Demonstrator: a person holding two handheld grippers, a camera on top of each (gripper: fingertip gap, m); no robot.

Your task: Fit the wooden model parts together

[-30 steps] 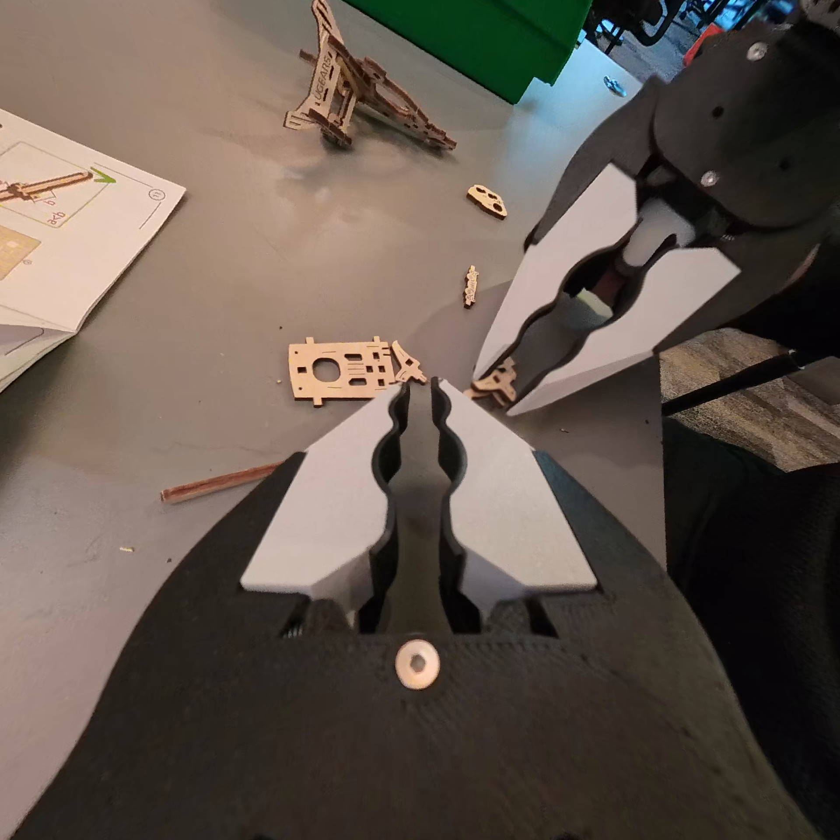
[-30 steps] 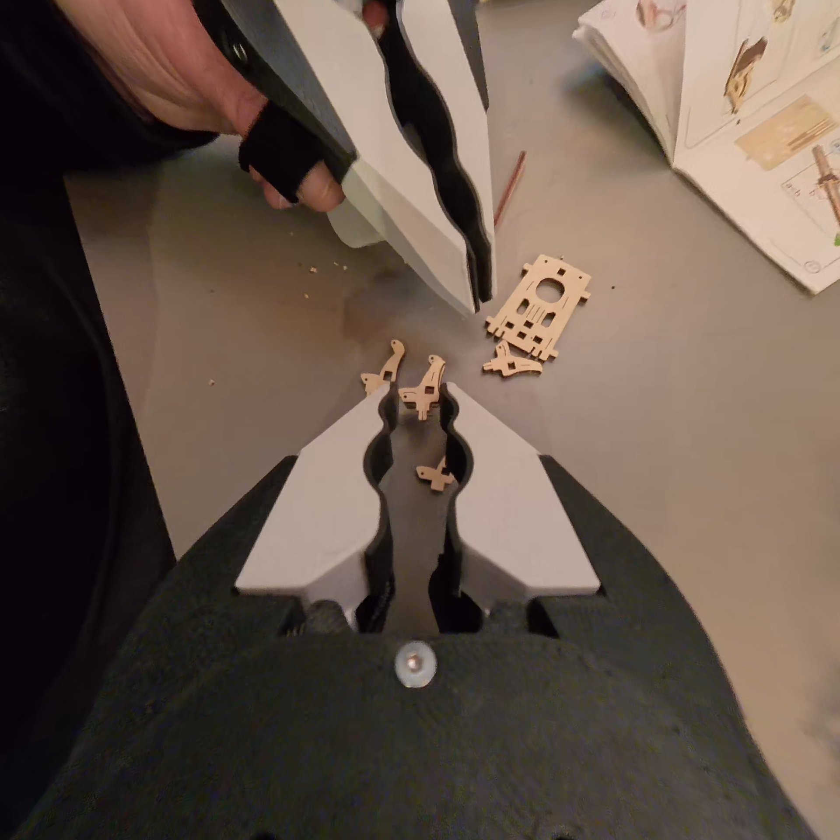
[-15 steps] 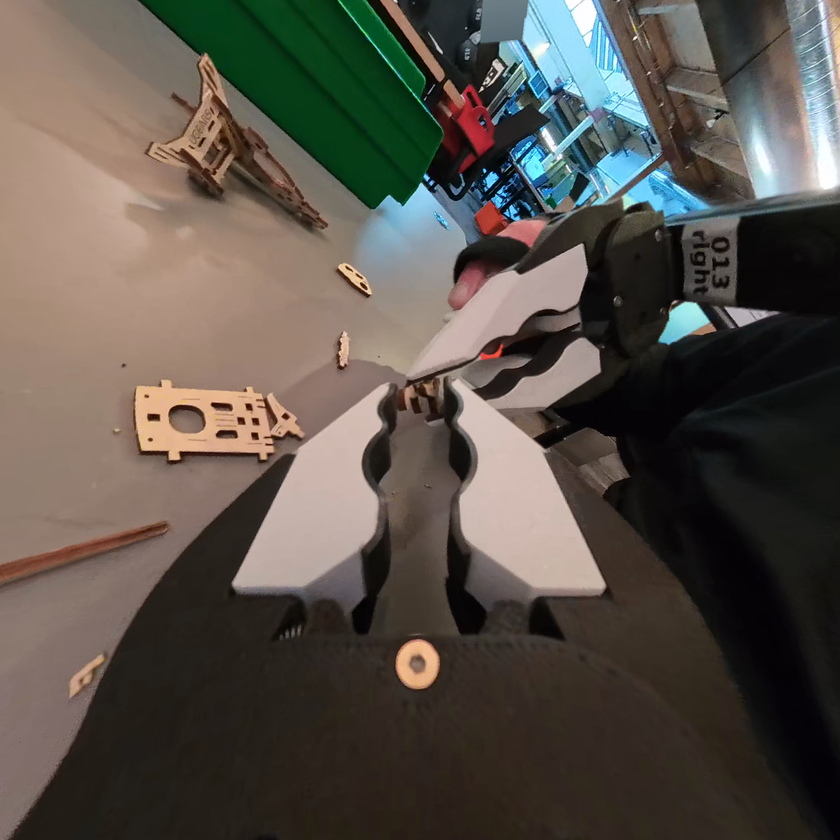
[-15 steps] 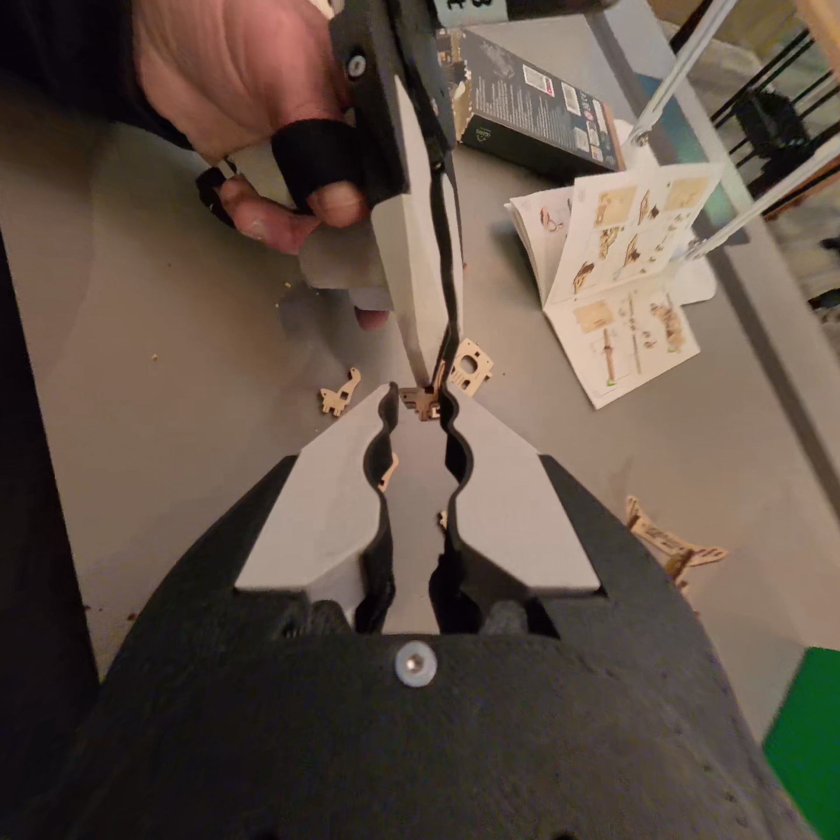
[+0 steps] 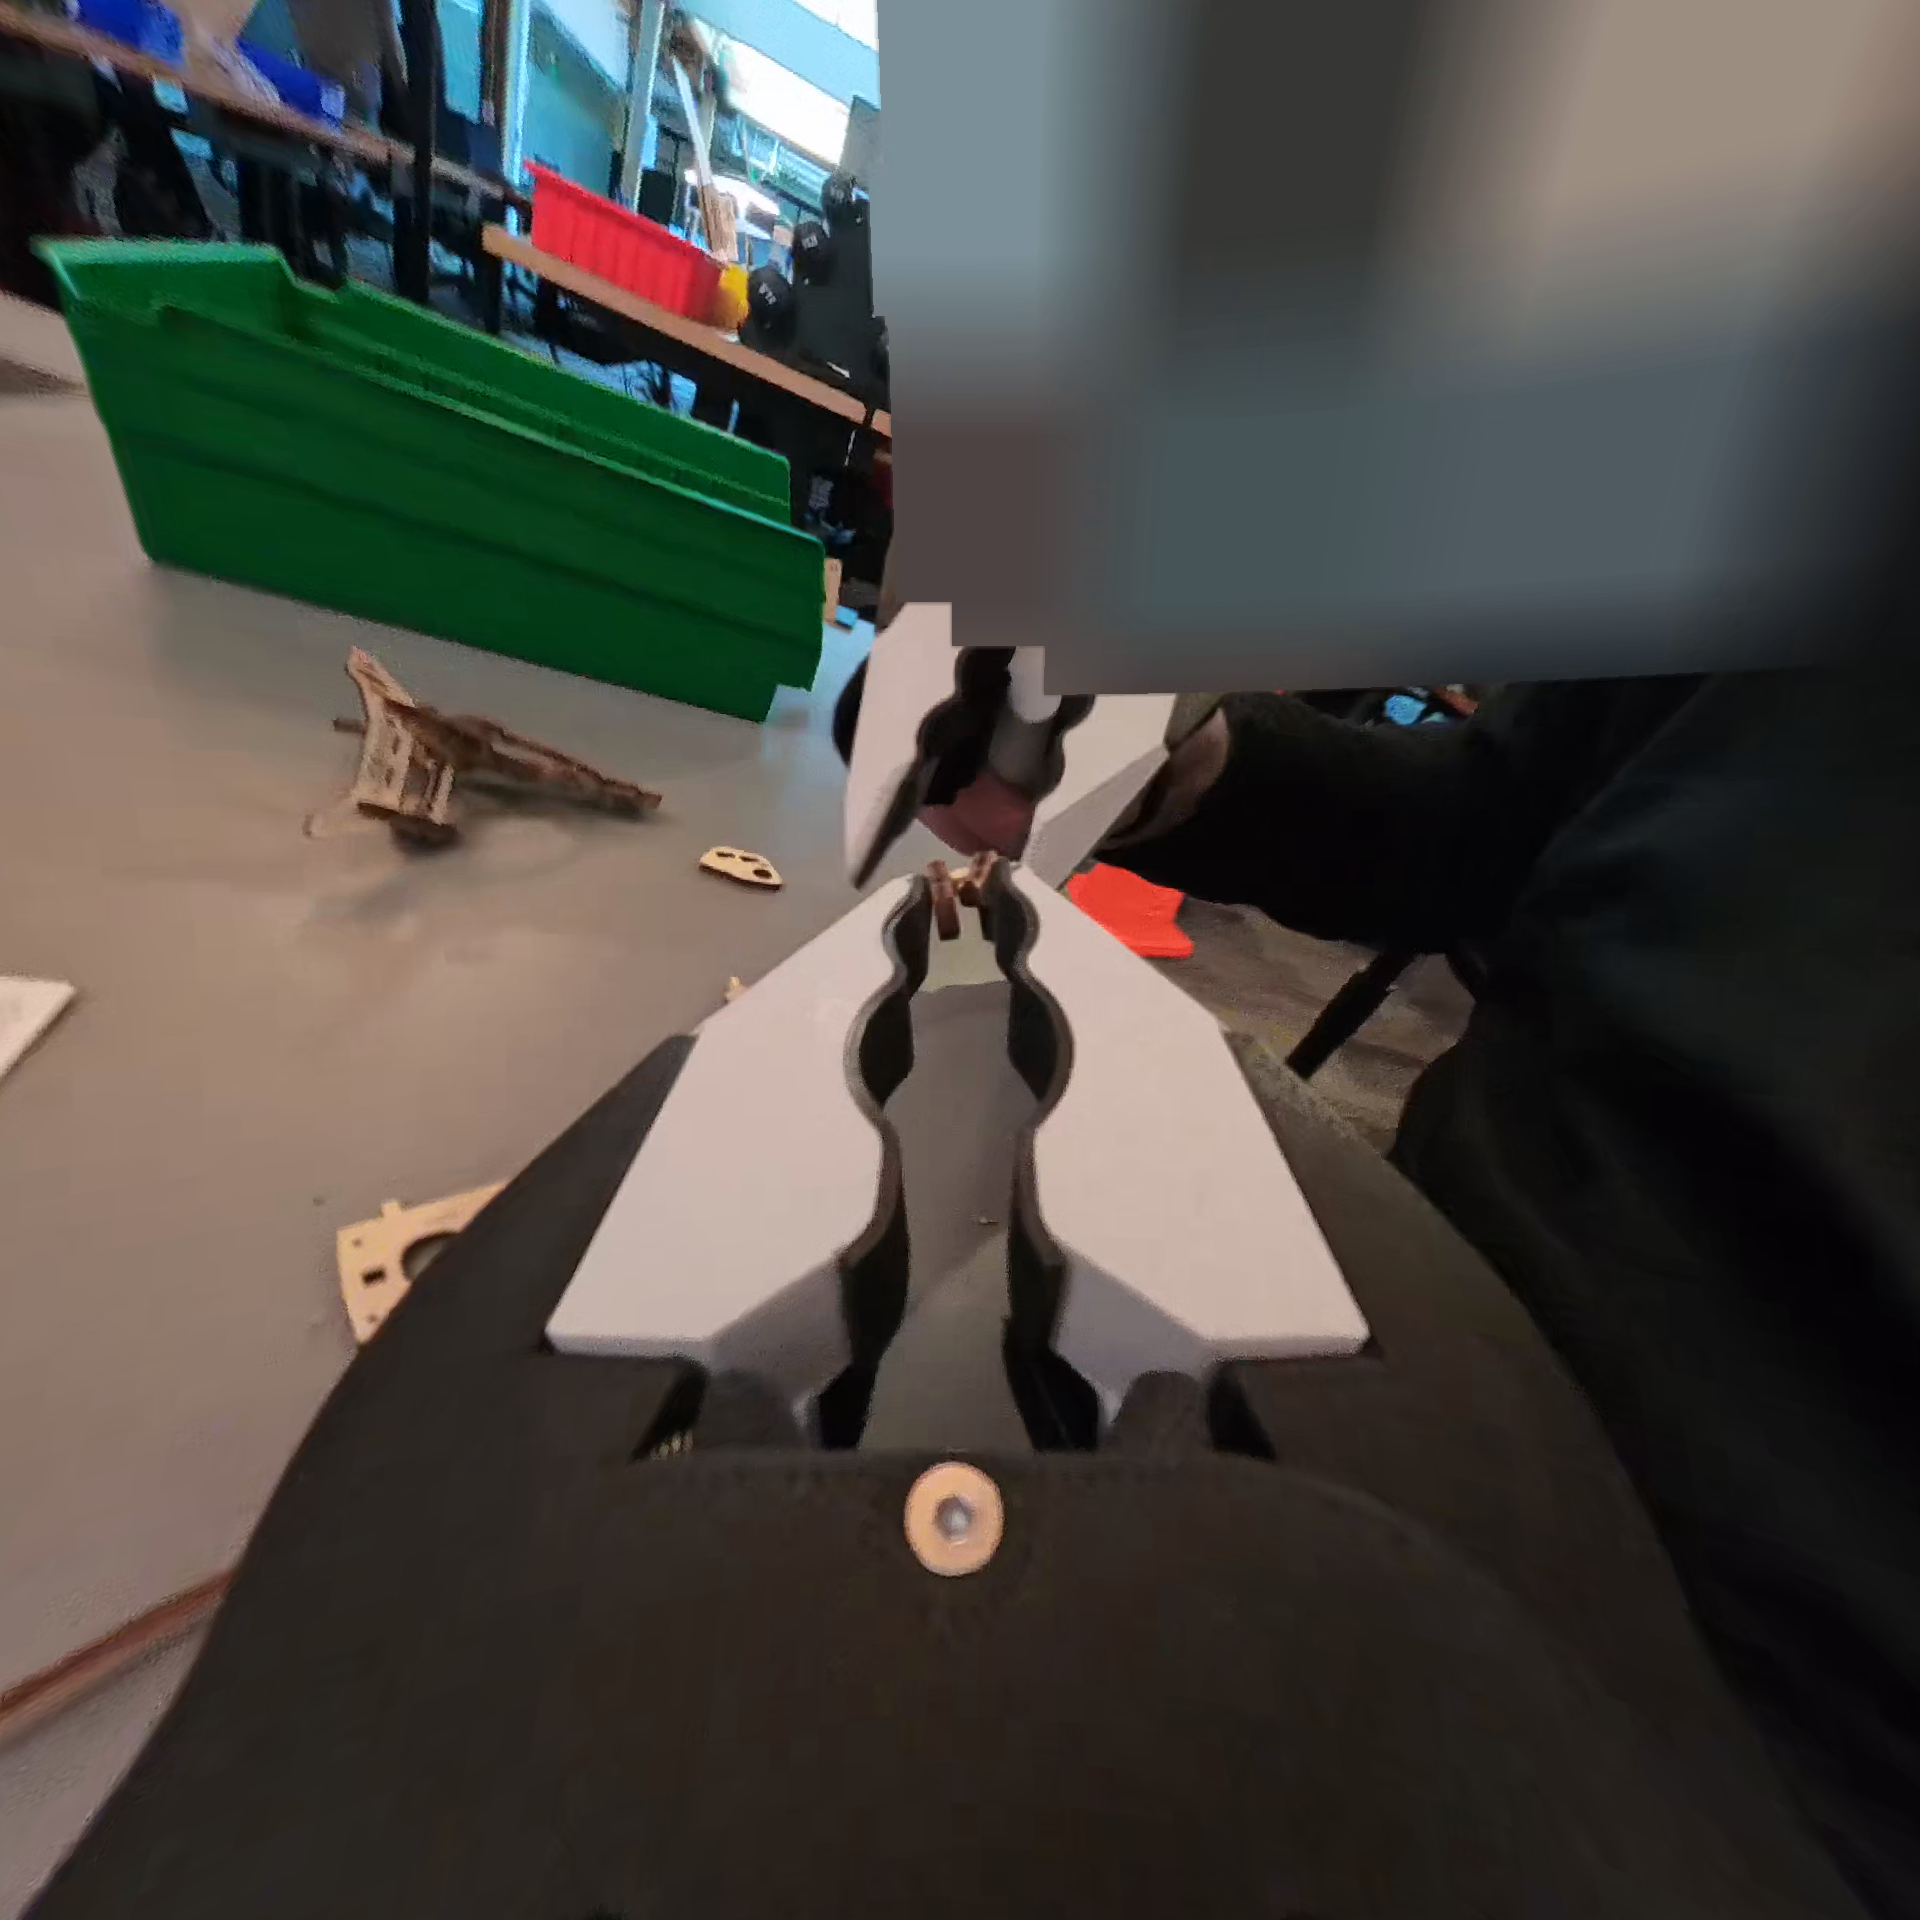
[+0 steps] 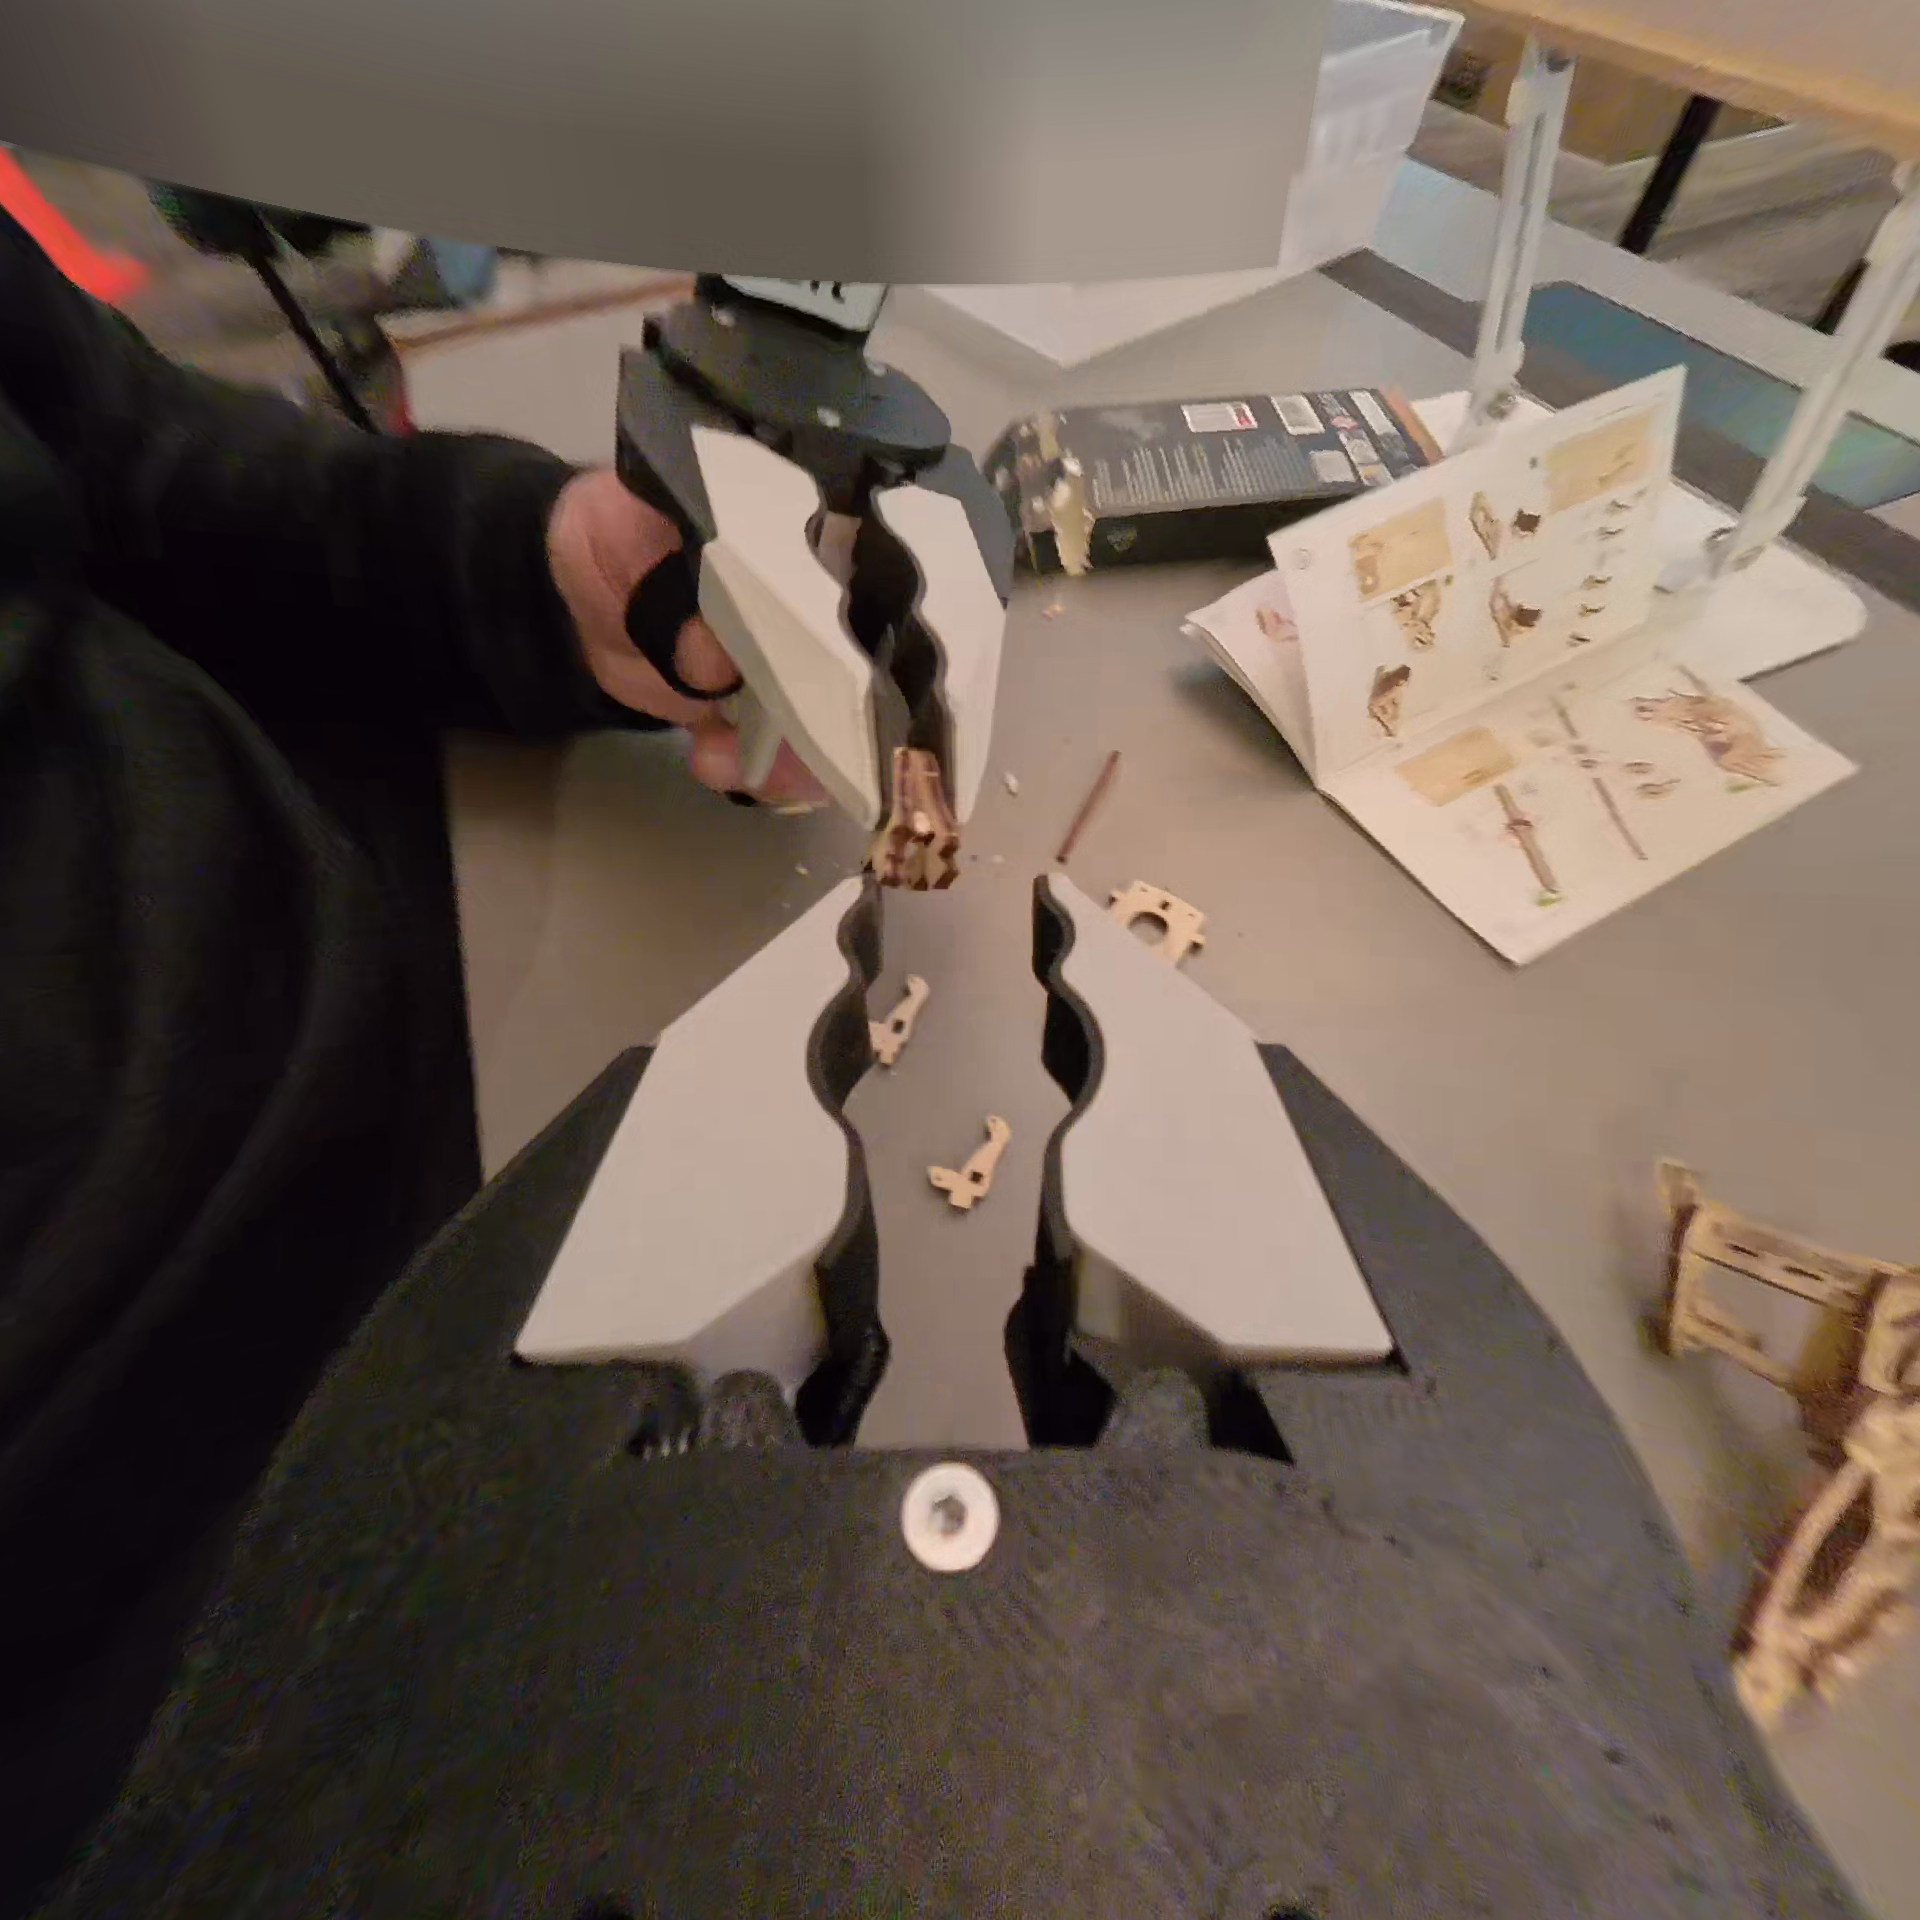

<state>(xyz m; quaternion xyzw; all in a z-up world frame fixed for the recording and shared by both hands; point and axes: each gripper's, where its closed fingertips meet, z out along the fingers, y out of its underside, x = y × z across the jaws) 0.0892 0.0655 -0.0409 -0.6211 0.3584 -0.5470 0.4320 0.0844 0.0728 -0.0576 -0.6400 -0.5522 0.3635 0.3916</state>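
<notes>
My left gripper (image 5: 958, 891) is shut on a small wooden part (image 5: 954, 902), pinched at its fingertips and held above the grey table (image 5: 312, 987). In the right wrist view the same part (image 6: 914, 847) hangs from the left gripper (image 6: 916, 802). My right gripper (image 6: 954, 896) is open and empty, its tips just below and in front of that part. Two small loose wooden pieces (image 6: 899, 1020) (image 6: 971, 1164) lie on the table between its fingers. A flat slotted plate (image 6: 1158, 920) lies just beyond its right fingertip.
A partly built wooden model (image 5: 447, 758) lies near a green bin (image 5: 436, 488). An oval piece (image 5: 740, 868) and a thin stick (image 6: 1086, 805) lie loose. An open instruction booklet (image 6: 1507, 707) and a dark box (image 6: 1216, 457) sit farther back. My left and right fingertips are right by each other. The flat slotted plate (image 6: 1158, 920) is about 12 cm from both grippers' fingertips.
The right gripper has opened and let go of the small part, which the left gripper now holds alone. Both grippers have lifted and tilted up from the table.
</notes>
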